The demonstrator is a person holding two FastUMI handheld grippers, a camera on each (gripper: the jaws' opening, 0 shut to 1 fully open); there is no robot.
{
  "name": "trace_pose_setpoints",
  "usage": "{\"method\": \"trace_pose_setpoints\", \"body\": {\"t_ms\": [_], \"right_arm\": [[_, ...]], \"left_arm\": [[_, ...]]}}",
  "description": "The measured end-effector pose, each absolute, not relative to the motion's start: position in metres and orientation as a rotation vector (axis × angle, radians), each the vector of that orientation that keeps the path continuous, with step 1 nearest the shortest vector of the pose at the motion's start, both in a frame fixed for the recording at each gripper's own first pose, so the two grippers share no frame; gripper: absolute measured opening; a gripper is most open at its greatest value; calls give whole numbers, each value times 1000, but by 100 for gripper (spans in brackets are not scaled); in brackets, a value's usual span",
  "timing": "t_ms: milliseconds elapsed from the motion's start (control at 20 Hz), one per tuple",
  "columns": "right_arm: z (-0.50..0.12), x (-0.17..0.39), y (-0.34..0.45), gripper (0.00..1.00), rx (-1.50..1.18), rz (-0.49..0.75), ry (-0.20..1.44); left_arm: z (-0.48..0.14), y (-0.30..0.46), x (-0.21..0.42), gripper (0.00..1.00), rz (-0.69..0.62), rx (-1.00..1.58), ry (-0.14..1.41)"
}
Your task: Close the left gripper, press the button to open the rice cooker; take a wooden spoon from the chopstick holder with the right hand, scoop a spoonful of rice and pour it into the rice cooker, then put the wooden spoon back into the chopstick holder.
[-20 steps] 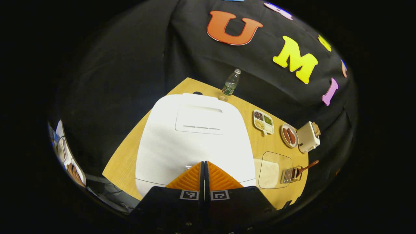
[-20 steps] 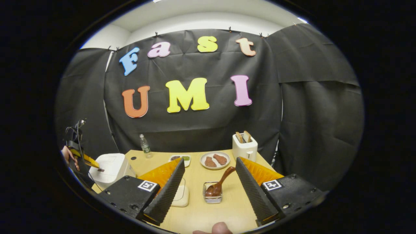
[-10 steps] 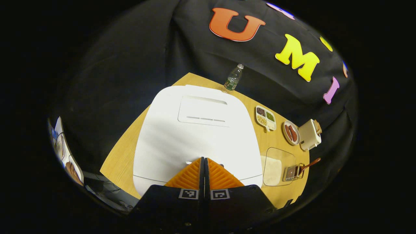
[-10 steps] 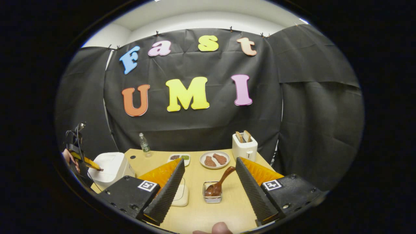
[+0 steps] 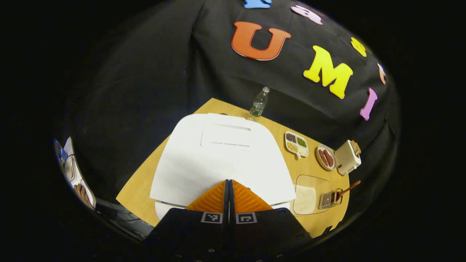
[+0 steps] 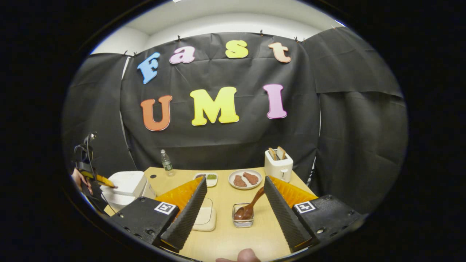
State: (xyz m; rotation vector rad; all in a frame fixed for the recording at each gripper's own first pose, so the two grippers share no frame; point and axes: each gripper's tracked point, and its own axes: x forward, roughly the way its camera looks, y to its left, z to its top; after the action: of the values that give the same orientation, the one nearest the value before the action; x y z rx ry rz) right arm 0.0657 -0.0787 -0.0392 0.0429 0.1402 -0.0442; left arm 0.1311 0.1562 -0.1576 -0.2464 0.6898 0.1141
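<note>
Pressing down with its two fingers squeezed flat together, the left gripper (image 5: 228,191) sits at the front edge of the rice cooker (image 5: 222,156), and that shut stance makes sense: a blunt joined tip suits poking a latch button better than two spread fingers. The button itself is hidden under the tip. A dark seam shows along the front between the white lid (image 5: 218,163) and the body below it, so I judge the lid has popped loose and is starting to lift. From the right gripper view the same tool comes in from the side at a slant, tip touching the cooker's front top, held by a hand (image 6: 77,178) at the table's left edge.

The right gripper (image 6: 236,203) hangs low over the near edge of the table (image 6: 225,236), level and facing the wall, fingers spread wide with nothing between them. It is lined up on the wooden spoon (image 6: 249,207), which stands bowl-down in the chopstick holder (image 6: 243,218) with its handle leaning up and to the right, easy to pinch. The shallow rice dish (image 6: 205,218) lies just beside the holder, between it and the cooker, handy for the scoop to come
</note>
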Motion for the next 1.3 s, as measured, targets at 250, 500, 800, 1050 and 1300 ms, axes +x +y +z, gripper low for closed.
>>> {"method": "trace_pose_setpoints", "body": {"t_ms": [250,500,800,1050,1300], "right_arm": [[-35,60,-80,100,42,-43,130],[-34,56,-85,99,45,-51,125],[-40,55,-89,99,71,-47,156],[-45,57,-109,99,74,-58,178],[-48,65,-122,100,63,-35,191]], "left_arm": [[-76,160,167,10,111,-147,427],[-21,161,182,56,122,-169,259],[27,163,156,95,159,-179,106],[49,162,117,94,217,-90,26],[65,141,83,94,227,36,-34]]}}
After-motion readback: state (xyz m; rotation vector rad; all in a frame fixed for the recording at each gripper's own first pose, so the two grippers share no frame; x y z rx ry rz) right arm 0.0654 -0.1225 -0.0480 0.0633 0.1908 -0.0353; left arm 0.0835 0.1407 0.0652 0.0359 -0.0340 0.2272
